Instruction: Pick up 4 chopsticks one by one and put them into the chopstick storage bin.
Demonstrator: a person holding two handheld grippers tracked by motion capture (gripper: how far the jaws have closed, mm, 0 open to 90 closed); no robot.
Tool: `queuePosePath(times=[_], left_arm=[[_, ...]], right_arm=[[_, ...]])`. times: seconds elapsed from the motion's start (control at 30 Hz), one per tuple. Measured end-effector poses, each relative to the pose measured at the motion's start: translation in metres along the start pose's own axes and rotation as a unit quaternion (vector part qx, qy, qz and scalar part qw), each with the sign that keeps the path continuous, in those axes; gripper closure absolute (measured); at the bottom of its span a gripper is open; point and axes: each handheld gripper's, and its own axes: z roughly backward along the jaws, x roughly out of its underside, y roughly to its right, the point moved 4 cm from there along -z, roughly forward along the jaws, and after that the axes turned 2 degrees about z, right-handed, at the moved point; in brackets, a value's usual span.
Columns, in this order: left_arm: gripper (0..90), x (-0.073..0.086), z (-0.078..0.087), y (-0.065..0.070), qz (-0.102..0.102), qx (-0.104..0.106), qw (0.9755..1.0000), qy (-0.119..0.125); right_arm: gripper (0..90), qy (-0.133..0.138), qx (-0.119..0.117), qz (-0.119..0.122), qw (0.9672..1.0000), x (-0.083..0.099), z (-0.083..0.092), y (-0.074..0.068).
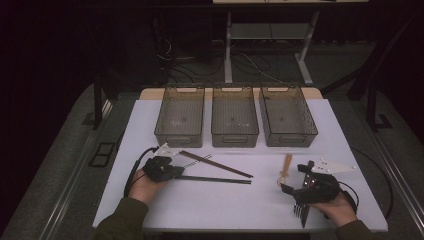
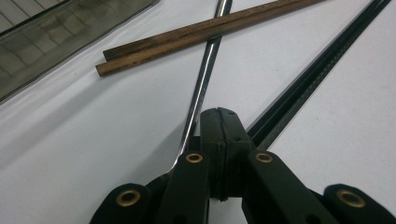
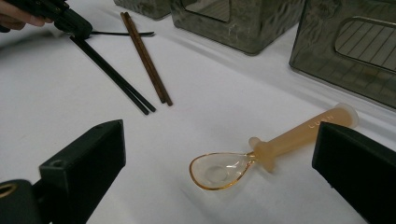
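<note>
The left gripper (image 2: 219,116) has its jaws pressed together with nothing visibly clamped; its tip rests on the white table (image 1: 215,205) between a thin metal utensil handle (image 2: 201,88), just beside it on one side, and a pair of black chopsticks (image 2: 308,79) on the other. A pair of brown wooden chopsticks (image 2: 196,37) lies across the metal handle farther out.

The right gripper (image 3: 219,158) stands with jaws wide apart, holding nothing; between them, on the table and apart from both, lies an amber translucent spoon (image 3: 261,156), bowl toward the gripper.

In the high view the left gripper (image 1: 172,170) sits at the near ends of the black chopsticks (image 1: 215,179) and brown chopsticks (image 1: 215,164), and the right gripper (image 1: 295,192) lies just beside the spoon (image 1: 286,167).

Three smoky transparent bins stand side by side along the far edge: the left bin (image 1: 180,120), middle bin (image 1: 235,120) and right bin (image 1: 287,120). All three look empty.

The high view gives the whole row of bins and both hands. The left gripper view resolves the metal handle and the wood grain. The right gripper view shows pale lettering on the spoon's handle, too small to read fully.
</note>
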Motion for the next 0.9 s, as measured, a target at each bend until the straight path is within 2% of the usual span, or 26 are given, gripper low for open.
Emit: queuePosePath(times=[0.37, 0.9], left_arm=[[90.0, 0.003, 0.003, 0.005, -0.006, 0.010, 0.9999, -0.011], [90.0, 0.007, 0.006, 0.011, -0.005, 0.022, 0.9996, -0.016]], right_arm=[[2.5, -0.001, 0.000, 0.000, 1.0000, 0.000, 0.000, 0.000], [2.5, -0.001, 0.001, 0.001, 1.0000, 0.000, 0.000, 0.000]])
